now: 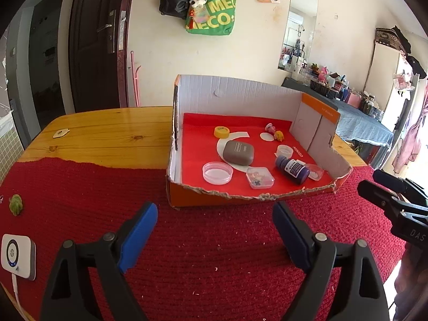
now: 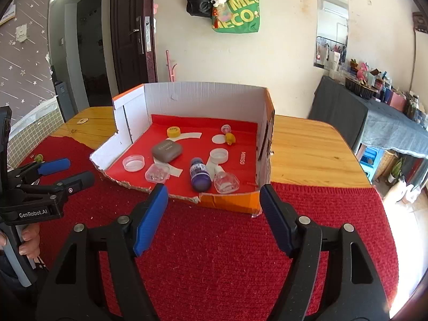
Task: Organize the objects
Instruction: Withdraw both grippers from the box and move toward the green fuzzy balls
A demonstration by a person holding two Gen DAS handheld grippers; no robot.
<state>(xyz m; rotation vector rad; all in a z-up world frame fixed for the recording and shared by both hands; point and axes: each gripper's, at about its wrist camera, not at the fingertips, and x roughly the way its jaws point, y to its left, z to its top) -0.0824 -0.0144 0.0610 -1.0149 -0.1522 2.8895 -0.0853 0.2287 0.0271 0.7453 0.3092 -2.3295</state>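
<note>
An orange cardboard box (image 1: 240, 202) with a torn front wall and red floor sits on the red mat; it also shows in the right wrist view (image 2: 230, 203). Inside lie a grey case (image 1: 238, 153), a purple bottle (image 1: 293, 169), a clear lid (image 1: 217, 173), a small clear box (image 1: 260, 178), a yellow cap (image 1: 222, 131), a white cap (image 1: 285, 150) and small figurines (image 1: 274, 131). A small green object (image 1: 15, 204) lies on the mat at far left. My left gripper (image 1: 215, 218) is open and empty before the box. My right gripper (image 2: 214, 200) is open and empty at the box's front edge.
A red knitted mat (image 1: 214, 254) covers the near part of the wooden table (image 1: 107, 133). A white device with a cable (image 1: 17, 258) lies at the left edge. A small tag (image 1: 61, 133) lies on the bare wood. A cluttered side table (image 2: 374, 107) stands at right.
</note>
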